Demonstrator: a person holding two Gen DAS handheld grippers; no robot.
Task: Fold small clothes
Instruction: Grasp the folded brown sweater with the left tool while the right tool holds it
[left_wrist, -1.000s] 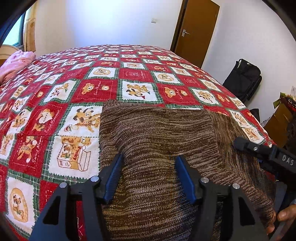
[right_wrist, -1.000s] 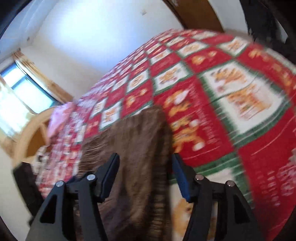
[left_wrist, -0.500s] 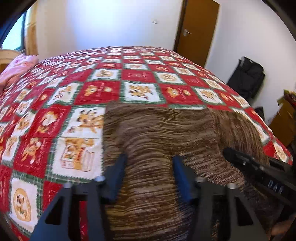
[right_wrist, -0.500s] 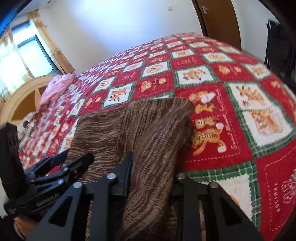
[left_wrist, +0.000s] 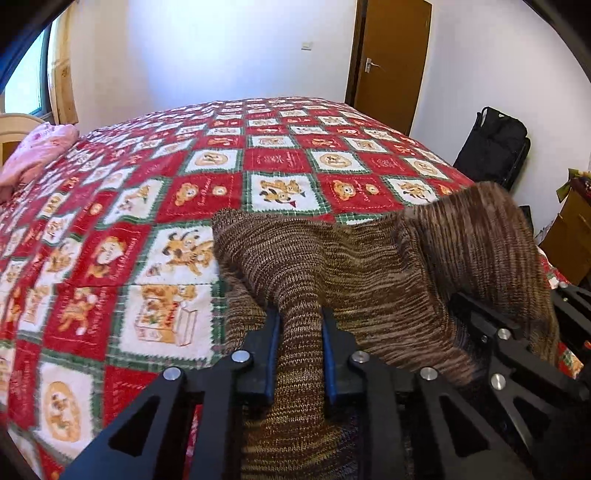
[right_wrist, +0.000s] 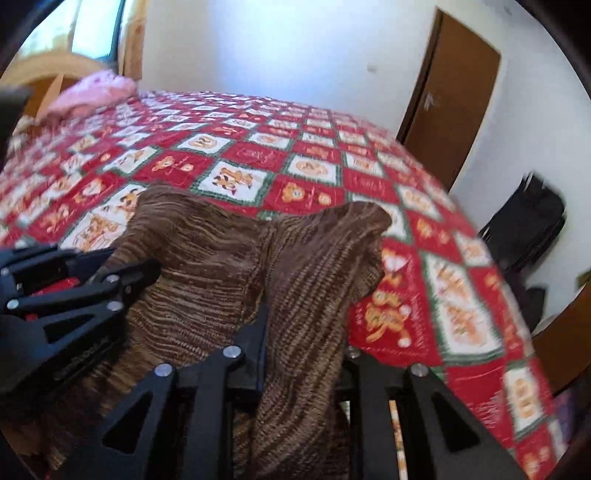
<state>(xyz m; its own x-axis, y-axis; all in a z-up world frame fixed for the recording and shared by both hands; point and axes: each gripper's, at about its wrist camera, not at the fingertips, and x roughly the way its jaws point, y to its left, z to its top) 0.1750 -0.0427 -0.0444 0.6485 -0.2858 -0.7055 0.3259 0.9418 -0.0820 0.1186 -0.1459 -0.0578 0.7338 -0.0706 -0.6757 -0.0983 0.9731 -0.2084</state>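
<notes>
Two tools gripping one brown knit garment (left_wrist: 369, 273). Left tool (left_wrist: 300, 332): jaws closing, narrow, fabric pinched between pads. Right tool (right_wrist: 303, 332): likewise closing on a bunched fold. Garment lifted off bed's red patchwork quilt (left_wrist: 147, 192). Brown door (left_wrist: 391, 59), white walls, black bag (left_wrist: 495, 144).

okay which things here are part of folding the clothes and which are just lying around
Part of the job:
brown knit garment
left gripper, closing on the garment
right gripper, closing on it too

Lying about:
pink cloth
black bag
patterned bedspread
</notes>
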